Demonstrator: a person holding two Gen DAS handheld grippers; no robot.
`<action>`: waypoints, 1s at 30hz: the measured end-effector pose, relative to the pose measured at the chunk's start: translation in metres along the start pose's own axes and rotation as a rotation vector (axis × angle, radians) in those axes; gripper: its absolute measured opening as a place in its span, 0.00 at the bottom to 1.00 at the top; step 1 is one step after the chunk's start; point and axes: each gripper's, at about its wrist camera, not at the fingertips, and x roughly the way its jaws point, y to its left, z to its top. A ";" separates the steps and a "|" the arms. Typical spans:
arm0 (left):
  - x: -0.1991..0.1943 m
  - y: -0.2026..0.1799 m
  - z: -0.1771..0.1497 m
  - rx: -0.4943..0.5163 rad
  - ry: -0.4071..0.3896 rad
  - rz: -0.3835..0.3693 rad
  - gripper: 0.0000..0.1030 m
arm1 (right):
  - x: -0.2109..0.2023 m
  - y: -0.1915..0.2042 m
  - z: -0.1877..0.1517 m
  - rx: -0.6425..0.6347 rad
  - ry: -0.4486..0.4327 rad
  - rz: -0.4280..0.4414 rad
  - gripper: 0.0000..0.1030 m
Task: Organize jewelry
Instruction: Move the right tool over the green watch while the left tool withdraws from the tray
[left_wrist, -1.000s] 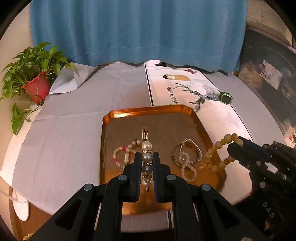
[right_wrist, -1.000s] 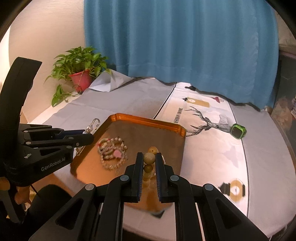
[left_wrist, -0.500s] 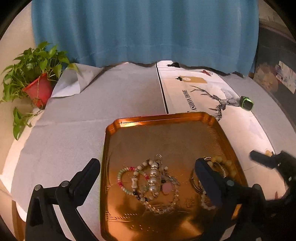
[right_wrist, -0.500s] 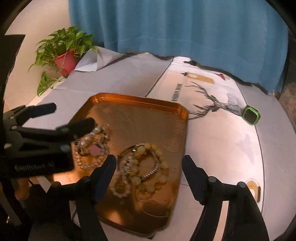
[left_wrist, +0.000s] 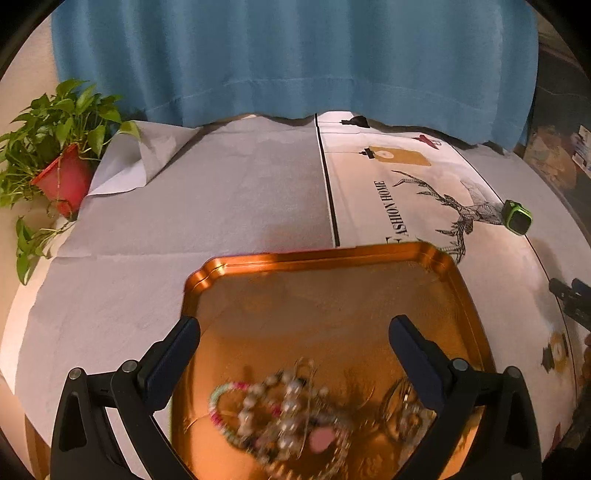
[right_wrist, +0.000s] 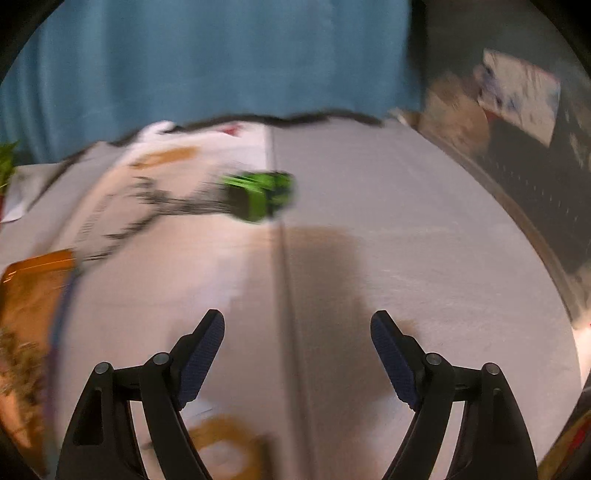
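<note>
Your left gripper (left_wrist: 293, 328) hangs over the copper-coloured metal tray (left_wrist: 317, 255), jaws spread wide, holding nothing. The jewellery sits in the tray's near half: a blurred heap of pearl-like bead bracelets with pink and green bits (left_wrist: 280, 417) toward the left, and a smaller tangle of metallic rings (left_wrist: 404, 406) just beside it on the right. The two heaps lie close; whether they touch is lost to blur. The far half of the tray is bare. Keeping it all inside the raised rim makes sense, as beads would roll on the cloth.

Your right gripper (right_wrist: 297, 332) is also wide open and empty, pointed away from the tray at plain grey cloth on the bench (right_wrist: 406, 240). Only the tray's corner (right_wrist: 37, 264) shows at that view's left edge, heavily smeared. The small green-cased watch-like gadget (right_wrist: 260, 199) lies ahead on the white deer-print runner (left_wrist: 424, 192), well apart from the tray. In the left view it (left_wrist: 518, 221) sits right of the tray's far corner.

Judgement: the pieces are in the tray, so the task looks near done, unless you mean to separate the heaps. The green gadget may be the next pick; with jaws this wide the right gripper is set for it. Far left, a potted green plant in a red pot (left_wrist: 62, 181) stands clear of the work.
</note>
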 end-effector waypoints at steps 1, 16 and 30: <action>0.003 -0.002 0.002 0.002 -0.002 0.006 0.99 | 0.015 -0.010 0.004 0.023 0.052 0.006 0.87; 0.019 -0.006 0.012 0.005 0.011 0.004 0.99 | 0.054 -0.012 0.022 0.027 0.080 0.019 1.00; 0.033 0.012 0.027 -0.109 -0.029 0.093 0.99 | 0.056 -0.012 0.021 0.028 0.081 0.019 1.00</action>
